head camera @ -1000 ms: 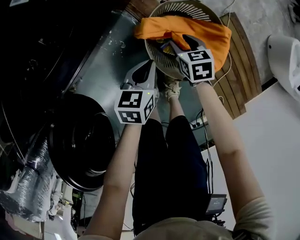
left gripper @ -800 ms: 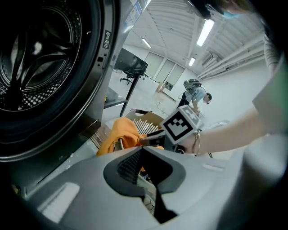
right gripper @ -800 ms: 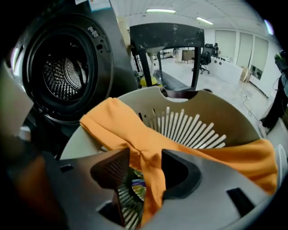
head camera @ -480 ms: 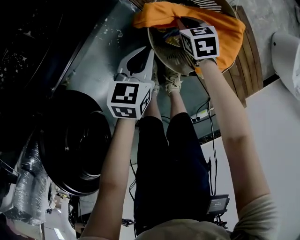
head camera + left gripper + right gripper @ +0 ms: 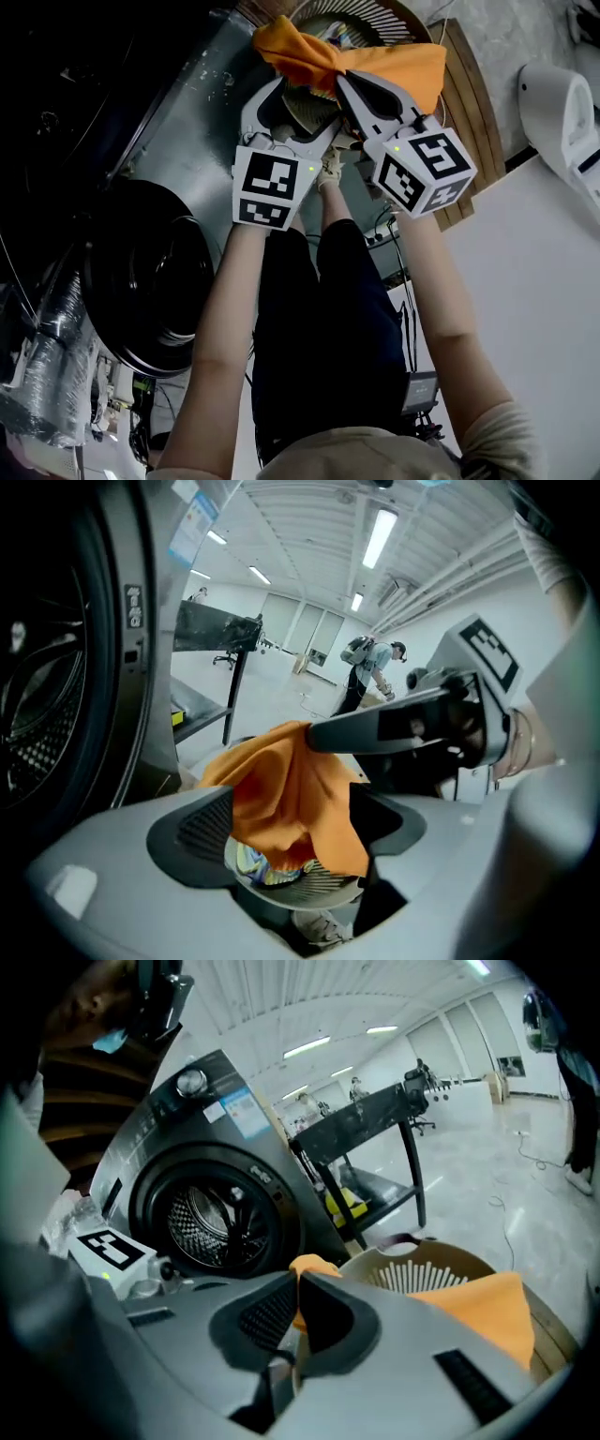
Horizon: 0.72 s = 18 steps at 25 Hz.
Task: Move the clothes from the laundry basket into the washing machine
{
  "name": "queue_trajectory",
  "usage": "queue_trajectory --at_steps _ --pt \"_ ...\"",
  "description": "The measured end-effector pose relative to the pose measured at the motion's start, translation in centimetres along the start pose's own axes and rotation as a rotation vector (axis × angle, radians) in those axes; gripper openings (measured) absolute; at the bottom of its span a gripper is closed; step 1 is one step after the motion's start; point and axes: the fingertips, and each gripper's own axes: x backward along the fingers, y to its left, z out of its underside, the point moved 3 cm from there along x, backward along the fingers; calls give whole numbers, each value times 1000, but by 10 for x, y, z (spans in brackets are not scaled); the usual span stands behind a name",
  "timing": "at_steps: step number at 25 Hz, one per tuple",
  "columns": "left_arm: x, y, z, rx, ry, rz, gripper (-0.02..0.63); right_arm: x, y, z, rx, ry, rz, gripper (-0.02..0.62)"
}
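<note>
Both arms are held outstretched. The left tongs [image 5: 298, 108] have just been opened, with the orange cloth [image 5: 302, 58] hanging loose between their jaws. The right tongs [image 5: 343, 79] have just been clamped onto it.

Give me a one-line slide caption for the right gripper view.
Right gripper shut on an orange garment at the laundry basket, washing machine behind.

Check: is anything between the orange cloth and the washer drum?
Nothing visible. The right hand-held gripper, its jaws just closing, pinches the cloth above the basket. The left hand-held gripper, its jaws just opened, is open close to the cloth, on the washer's side. The drum mouth looks unobstructed.
</note>
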Motion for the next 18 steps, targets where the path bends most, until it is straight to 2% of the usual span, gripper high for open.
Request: queue_trajectory --at_steps 4,8,9,10,11,12,15,16,18 --pt "11 -6 -31 -66 -50 -17 373 27 39 -31 -42 -79 -86 12" --pt "26 -9 -58 -150 -110 3 367 46 74 -53 -38 -120 -199 12" --pt "31 -10 -63 -157 -119 10 317 49 79 -56 -36 -128 -216 12" --pt "34 -10 -65 -157 -122 13 186 51 81 -57 -31 -136 -224 12" --pt "37 -11 -66 -152 -118 14 116 52 80 -58 -21 -144 -221 12" --pt "39 -12 -64 -142 -106 13 78 53 78 -57 -7 -151 -208 14" --pt "40 -17 -51 -97 -59 0 67 55 68 -47 27 -149 -164 14" --pt "41 -17 -46 -75 -49 -8 66 56 63 -42 18 -144 -153 36" --pt "43 -15 -38 -25 -42 -25 66 60 44 -31 -12 -134 -101 136"
